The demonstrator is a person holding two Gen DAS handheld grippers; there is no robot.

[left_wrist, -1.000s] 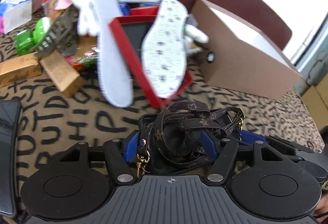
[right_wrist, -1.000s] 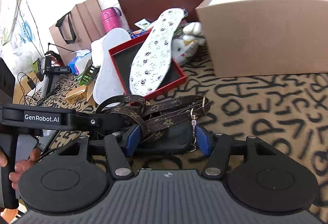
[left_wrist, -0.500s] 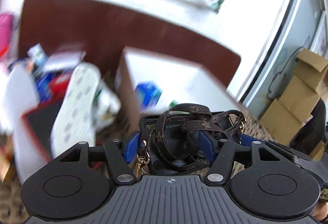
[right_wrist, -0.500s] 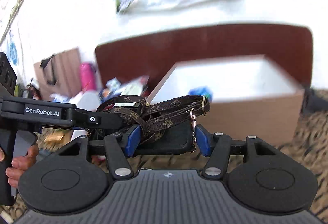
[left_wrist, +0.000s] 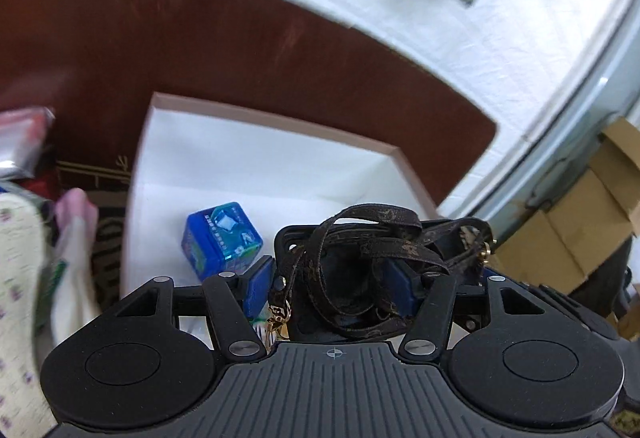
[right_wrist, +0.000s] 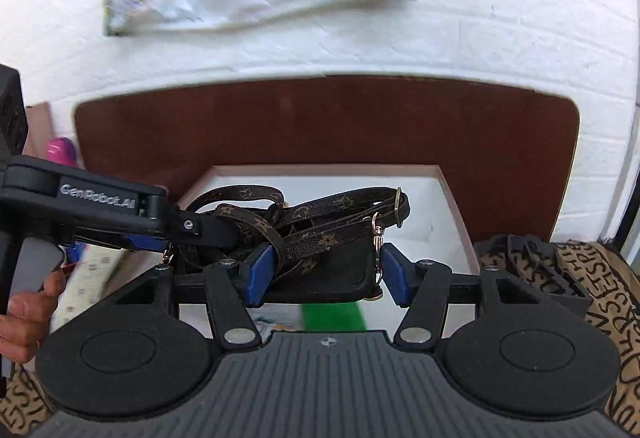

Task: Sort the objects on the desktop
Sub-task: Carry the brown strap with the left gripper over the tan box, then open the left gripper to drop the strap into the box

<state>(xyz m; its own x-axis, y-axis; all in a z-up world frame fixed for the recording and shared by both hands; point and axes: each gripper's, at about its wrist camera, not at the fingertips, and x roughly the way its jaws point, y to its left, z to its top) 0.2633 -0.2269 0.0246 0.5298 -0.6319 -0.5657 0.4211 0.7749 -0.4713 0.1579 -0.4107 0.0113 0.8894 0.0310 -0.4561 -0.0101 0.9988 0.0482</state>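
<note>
While a second ago both cameras looked across the patterned cloth at the insoles and red tray, they now look down into the open box [left_wrist: 276, 165], so the load has been lifted off the desk and carried over it. The left gripper [left_wrist: 332, 290] and the right gripper [right_wrist: 324, 274] each pinch the same dark pouch [right_wrist: 320, 278] between blue pads [right_wrist: 258, 274], jaws closed partway onto its sides, with its brown strap [right_wrist: 320, 209] bundled loosely on top. From the right view the left gripper reaches in from the side and the pouch hangs over the box's white interior. A blue cube [left_wrist: 220, 238] already lies on the box floor, just beside the left pads. Judging by this, the carry is nearly done and the release is what remains. The loose strap and its clasp [left_wrist: 278, 314] could snag a finger when the jaws open, so both should let go together.
</note>
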